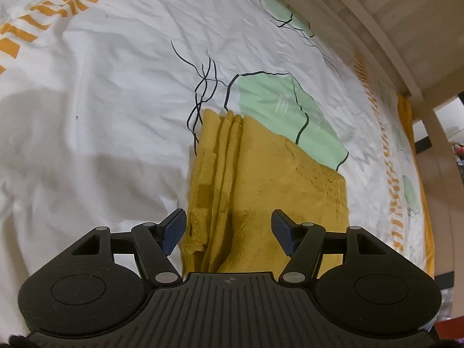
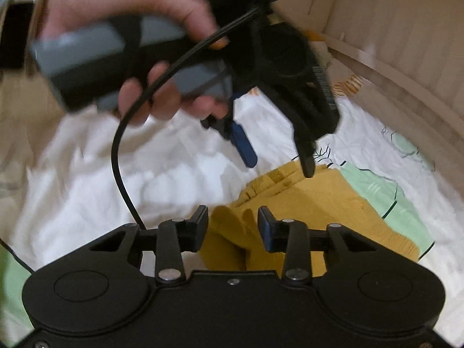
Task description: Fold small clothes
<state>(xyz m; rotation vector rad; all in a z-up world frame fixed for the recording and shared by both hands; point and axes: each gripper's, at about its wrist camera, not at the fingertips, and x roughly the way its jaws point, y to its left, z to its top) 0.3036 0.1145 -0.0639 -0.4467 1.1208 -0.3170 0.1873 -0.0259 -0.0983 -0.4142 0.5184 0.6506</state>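
On the white bedsheet (image 1: 101, 101), printed with orange stripes, mint patches and thin dark lines, lies a mustard-yellow garment (image 1: 261, 179), folded into a long stack. In the left wrist view it runs from the centre down toward six o'clock, its layered edges showing as ridges along its nine o'clock side, and a pale wooden bed frame (image 1: 385, 29) curves across at one to two o'clock. The left gripper (image 1: 229, 232) hangs over the garment's near end with its jaws spread wide; the blue pads (image 1: 174, 230) touch nothing, one over the sheet just beside the cloth, the other above it.

In the right wrist view the same garment (image 2: 333, 208) lies from the centre toward four o'clock. The right gripper (image 2: 233, 229) stands partly open, a raised fold of the yellow cloth between its jaws; whether the pads press on it cannot be told. At eleven to twelve o'clock a hand (image 2: 162, 58), blurred, grasps the left gripper (image 2: 278, 156), whose open fingers point down at the garment's far end.
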